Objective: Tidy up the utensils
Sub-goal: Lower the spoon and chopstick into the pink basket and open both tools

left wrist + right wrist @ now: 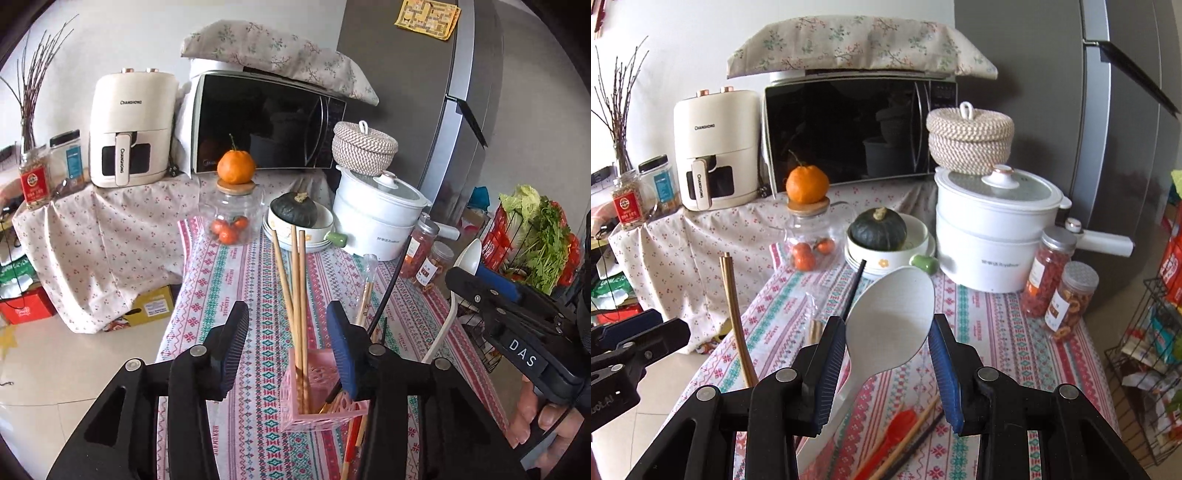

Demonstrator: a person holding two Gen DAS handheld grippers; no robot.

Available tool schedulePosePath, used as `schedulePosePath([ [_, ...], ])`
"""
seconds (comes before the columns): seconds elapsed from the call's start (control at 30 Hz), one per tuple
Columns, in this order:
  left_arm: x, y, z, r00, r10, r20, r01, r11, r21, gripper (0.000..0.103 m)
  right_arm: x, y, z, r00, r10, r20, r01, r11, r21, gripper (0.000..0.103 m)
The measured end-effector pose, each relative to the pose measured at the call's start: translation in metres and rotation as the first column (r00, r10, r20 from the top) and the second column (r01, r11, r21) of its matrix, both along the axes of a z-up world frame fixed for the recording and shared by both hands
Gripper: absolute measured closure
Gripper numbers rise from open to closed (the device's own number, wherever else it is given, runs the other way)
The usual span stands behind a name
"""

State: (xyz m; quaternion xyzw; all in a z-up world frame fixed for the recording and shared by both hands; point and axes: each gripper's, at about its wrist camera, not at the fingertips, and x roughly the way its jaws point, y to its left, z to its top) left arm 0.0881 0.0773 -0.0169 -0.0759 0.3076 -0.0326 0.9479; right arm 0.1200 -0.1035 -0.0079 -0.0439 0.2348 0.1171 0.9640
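Note:
A pink perforated utensil holder [317, 402] stands on the patterned tablecloth and holds wooden chopsticks [295, 291] and a black chopstick [388, 291]. My left gripper [288, 347] is open just above the holder, its fingers either side of the chopsticks. My right gripper [890, 365] has a white rice paddle [890, 317] between its fingers, bowl up, handle slanting down to the left; the fingers touch the bowl's edges. The paddle also shows in the left wrist view [467, 258]. A red spoon [886, 446] and loose chopsticks [916, 432] lie on the cloth below.
Beyond stand a glass jar of oranges [231, 214], a bowl with a green squash [882, 236], a white pot [993, 236], two snack jars [1060, 291], a microwave [849, 129] and an air fryer [131, 129]. A wire rack [1148, 369] stands right of the table.

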Motion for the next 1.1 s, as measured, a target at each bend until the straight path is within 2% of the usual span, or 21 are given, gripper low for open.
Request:
schedulePosePath([
  [0.03, -0.001, 0.003, 0.003, 1.0, 0.024, -0.015, -0.023, 0.999, 0.034, 0.052, 0.0, 0.005, 0.0, 1.0, 0.005, 0.022, -0.005, 1.0, -0.007, 0.061],
  [0.1, -0.001, 0.01, 0.005, 0.997, 0.061, -0.053, -0.056, 0.995, 0.082, 0.037, 0.002, 0.015, -0.002, 0.998, 0.021, 0.053, -0.02, 1.0, -0.017, 0.061],
  [0.13, 0.0, 0.014, 0.003, 0.995, 0.068, -0.068, -0.062, 0.994, 0.085, 0.035, 0.003, 0.019, -0.004, 0.998, 0.028, 0.062, -0.026, 0.999, -0.023, 0.061],
  [0.33, 0.01, 0.037, -0.026, 0.976, 0.085, -0.199, -0.076, 0.996, 0.051, 0.035, 0.015, 0.05, -0.025, 0.992, 0.036, 0.119, -0.022, 0.993, -0.12, 0.061],
  [0.5, 0.013, 0.042, -0.039, 0.966, 0.073, -0.249, -0.064, 0.997, 0.047, 0.035, 0.018, 0.073, -0.043, 0.985, 0.071, 0.16, -0.033, 0.973, -0.227, 0.061],
  [0.67, 0.014, 0.047, -0.044, 0.959, 0.068, -0.275, -0.063, 0.998, 0.027, 0.035, 0.016, 0.09, -0.056, 0.98, 0.13, 0.15, -0.082, 0.955, -0.286, 0.061],
  [0.77, 0.013, 0.05, -0.043, 0.958, 0.07, -0.277, -0.068, 0.998, 0.019, 0.035, 0.014, 0.092, -0.057, 0.979, 0.159, 0.126, -0.119, 0.954, -0.275, 0.06],
  [0.9, 0.012, 0.049, -0.042, 0.958, 0.063, -0.279, -0.06, 0.998, 0.018, 0.035, 0.011, 0.085, -0.049, 0.979, 0.17, 0.109, -0.144, 0.966, -0.213, 0.048],
  [1.1, 0.009, 0.043, -0.044, 0.956, 0.041, -0.29, -0.04, 0.999, 0.01, 0.035, 0.002, 0.055, -0.025, 0.985, 0.145, 0.092, -0.136, 0.986, -0.097, 0.048],
])
